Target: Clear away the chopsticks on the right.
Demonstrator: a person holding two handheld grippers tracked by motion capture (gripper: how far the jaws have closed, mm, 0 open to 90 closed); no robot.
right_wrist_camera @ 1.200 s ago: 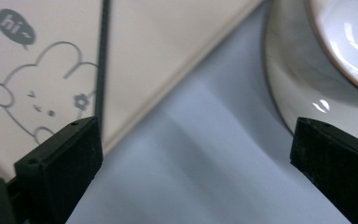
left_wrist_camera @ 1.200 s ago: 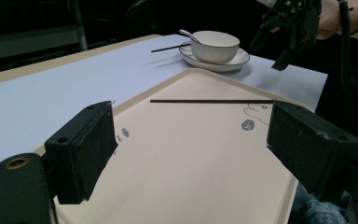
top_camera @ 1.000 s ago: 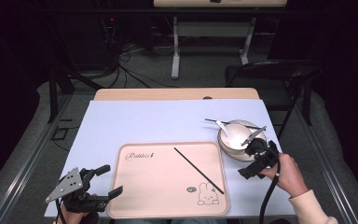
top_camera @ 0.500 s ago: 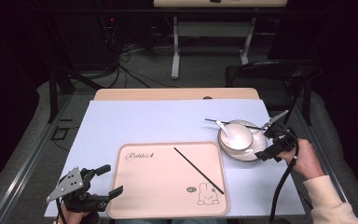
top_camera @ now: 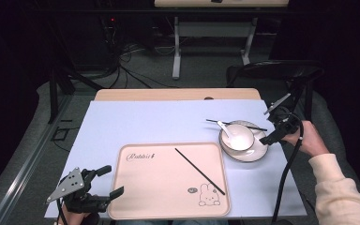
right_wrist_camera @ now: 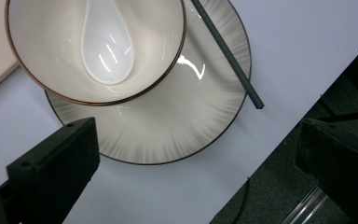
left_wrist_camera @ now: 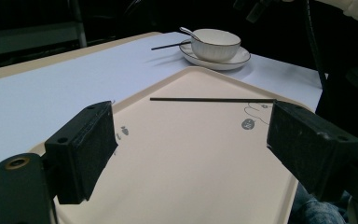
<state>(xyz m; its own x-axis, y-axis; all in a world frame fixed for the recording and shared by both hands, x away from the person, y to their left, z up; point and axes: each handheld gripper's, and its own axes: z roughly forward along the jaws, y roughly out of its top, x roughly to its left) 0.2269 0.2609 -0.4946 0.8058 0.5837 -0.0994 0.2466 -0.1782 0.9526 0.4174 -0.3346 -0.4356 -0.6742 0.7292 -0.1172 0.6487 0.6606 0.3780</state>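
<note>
Dark room, lilac table (top_camera: 136,124). Right gripper (top_camera: 273,125) hangs jaws wide, empty, over the table's right edge just beside the saucer (top_camera: 255,153), bowl (top_camera: 237,136) and a chopstick (top_camera: 236,124). Left gripper (top_camera: 101,183), equally wide and empty, sits at the tray's (top_camera: 164,187) near-left corner.

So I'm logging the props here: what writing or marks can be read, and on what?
"Rabbit", in script with a small mark after it, on the tray near its far left corner.
A rabbit drawing with a small round emblem sits at the tray's near right corner; any lettering in it is too small to read.
</note>
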